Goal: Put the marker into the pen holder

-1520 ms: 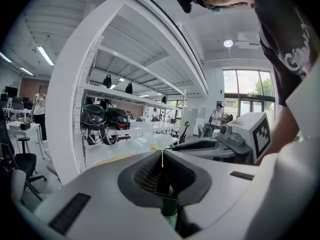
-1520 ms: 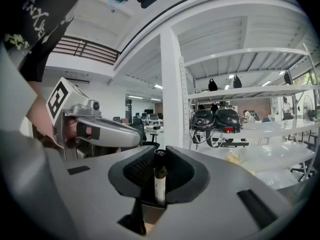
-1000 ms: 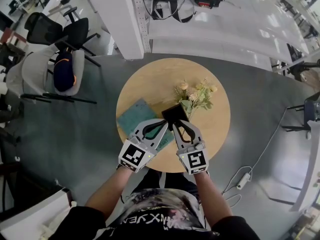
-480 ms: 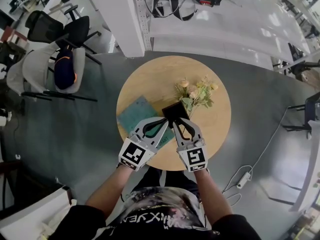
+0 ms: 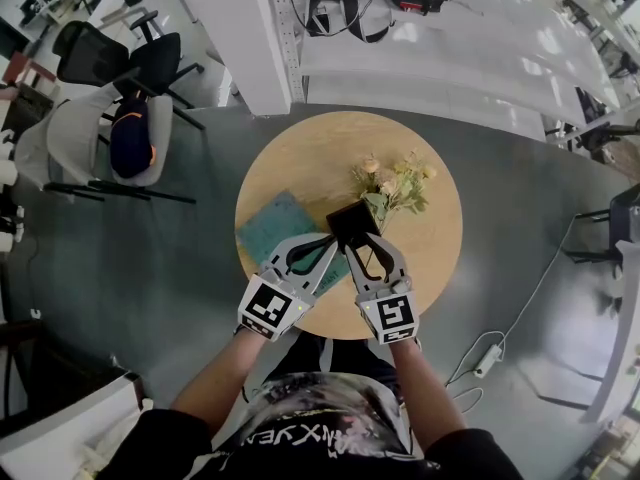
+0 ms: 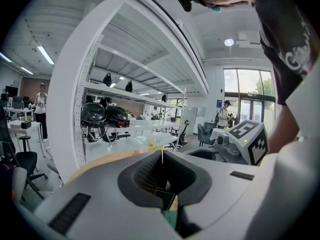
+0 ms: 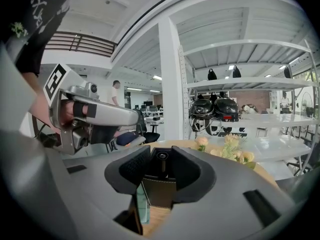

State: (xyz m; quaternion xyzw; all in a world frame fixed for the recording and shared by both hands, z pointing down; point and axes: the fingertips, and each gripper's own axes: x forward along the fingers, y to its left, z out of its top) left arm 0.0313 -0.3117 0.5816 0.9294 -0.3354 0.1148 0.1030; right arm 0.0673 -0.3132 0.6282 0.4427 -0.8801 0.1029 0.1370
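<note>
The right gripper (image 5: 366, 245) has its fingers spread wide, having just been opening, and they grip nothing. The marker (image 7: 161, 157) stands upright between them, clear of both pads, inside the black pen holder (image 5: 350, 226). The left gripper (image 5: 328, 240) has its fingers closed tip to tip with nothing between them, just beside the holder, which stands on the round wooden counter (image 5: 300, 153) between a teal book (image 5: 268, 230) and a bunch of flowers (image 5: 392, 186).
</note>
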